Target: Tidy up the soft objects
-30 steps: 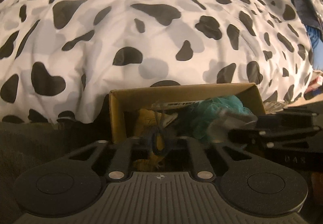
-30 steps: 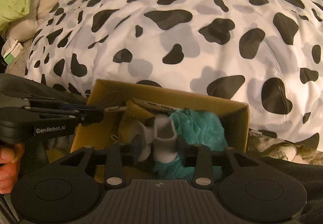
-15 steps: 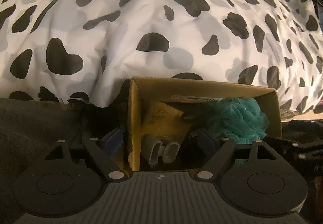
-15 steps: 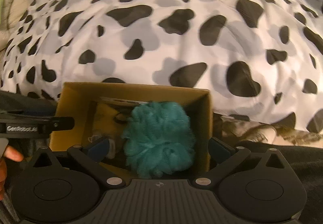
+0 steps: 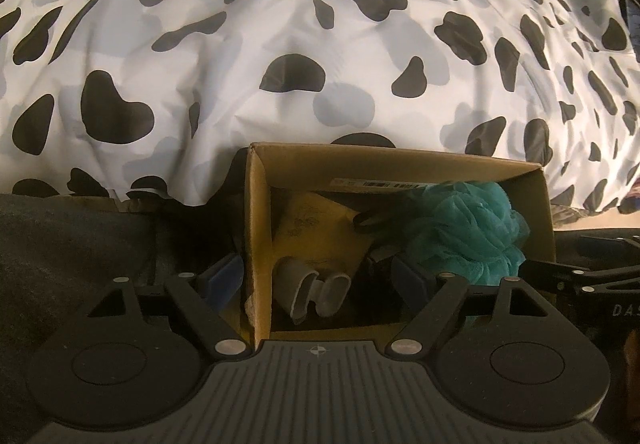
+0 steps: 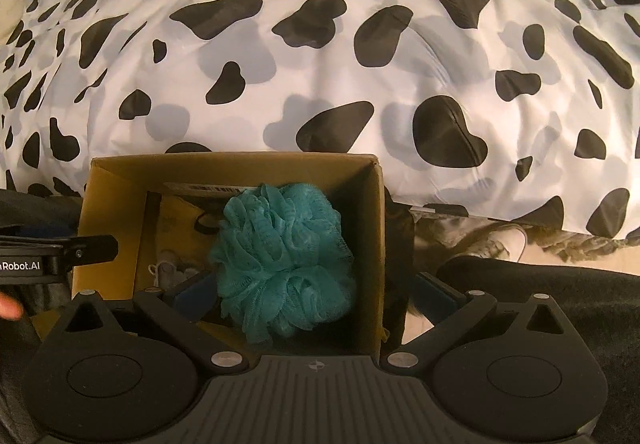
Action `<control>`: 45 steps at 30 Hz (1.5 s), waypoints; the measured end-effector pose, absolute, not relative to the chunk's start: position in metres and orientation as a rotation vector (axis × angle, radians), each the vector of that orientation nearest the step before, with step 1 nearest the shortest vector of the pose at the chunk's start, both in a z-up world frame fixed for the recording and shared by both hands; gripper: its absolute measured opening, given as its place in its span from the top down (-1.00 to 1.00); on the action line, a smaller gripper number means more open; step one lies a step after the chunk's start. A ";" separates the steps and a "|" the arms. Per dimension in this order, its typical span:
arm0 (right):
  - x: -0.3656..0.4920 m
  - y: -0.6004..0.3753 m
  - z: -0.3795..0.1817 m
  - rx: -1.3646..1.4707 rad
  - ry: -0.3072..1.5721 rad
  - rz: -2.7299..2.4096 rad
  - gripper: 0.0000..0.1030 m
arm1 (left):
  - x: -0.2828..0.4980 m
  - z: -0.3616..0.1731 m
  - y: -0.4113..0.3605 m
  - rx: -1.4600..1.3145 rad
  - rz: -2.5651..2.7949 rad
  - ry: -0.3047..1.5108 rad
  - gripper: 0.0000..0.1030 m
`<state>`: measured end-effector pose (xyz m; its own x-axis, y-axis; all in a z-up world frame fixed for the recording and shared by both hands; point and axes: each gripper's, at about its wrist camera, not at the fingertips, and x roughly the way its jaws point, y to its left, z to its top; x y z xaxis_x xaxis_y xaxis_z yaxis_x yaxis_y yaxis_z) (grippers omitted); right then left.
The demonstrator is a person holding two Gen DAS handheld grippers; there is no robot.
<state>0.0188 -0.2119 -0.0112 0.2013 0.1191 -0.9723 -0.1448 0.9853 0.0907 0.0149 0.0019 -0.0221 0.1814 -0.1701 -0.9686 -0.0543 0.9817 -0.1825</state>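
An open cardboard box sits against a cow-print pillow. Inside lie a teal mesh bath pouf, a yellow cloth and a small grey soft piece. My left gripper is open and empty, its jaws straddling the box's left wall above the grey piece. My right gripper is open and empty, its jaws straddling the box's right wall, with the pouf between them but not held.
The cow-print pillow fills the background behind the box. A dark grey blanket lies to either side. The other gripper's body shows at the right edge in the left wrist view and at the left edge in the right wrist view.
Both grippers opened and pulled back. The left one released the grey piece and the right one released the teal pouf; both now lie in the box.
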 end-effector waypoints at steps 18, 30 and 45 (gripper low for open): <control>0.018 -0.207 -0.011 -0.062 1.354 0.196 -1.00 | 0.016 -0.027 0.001 -0.160 -0.043 1.414 -1.00; 0.019 -0.206 -0.011 -0.071 1.351 0.194 -1.00 | 0.016 -0.022 0.002 -0.171 -0.047 1.392 -1.00; 0.019 -0.206 -0.011 -0.076 1.348 0.194 -1.00 | 0.017 -0.019 0.004 -0.178 -0.042 1.372 -1.00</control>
<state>0.0194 -0.2056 -0.0111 0.2078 0.0951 -0.9735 -0.1827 0.9815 0.0569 0.0169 0.0036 -0.0193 0.1994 -0.1335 -0.9708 -0.0735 0.9858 -0.1507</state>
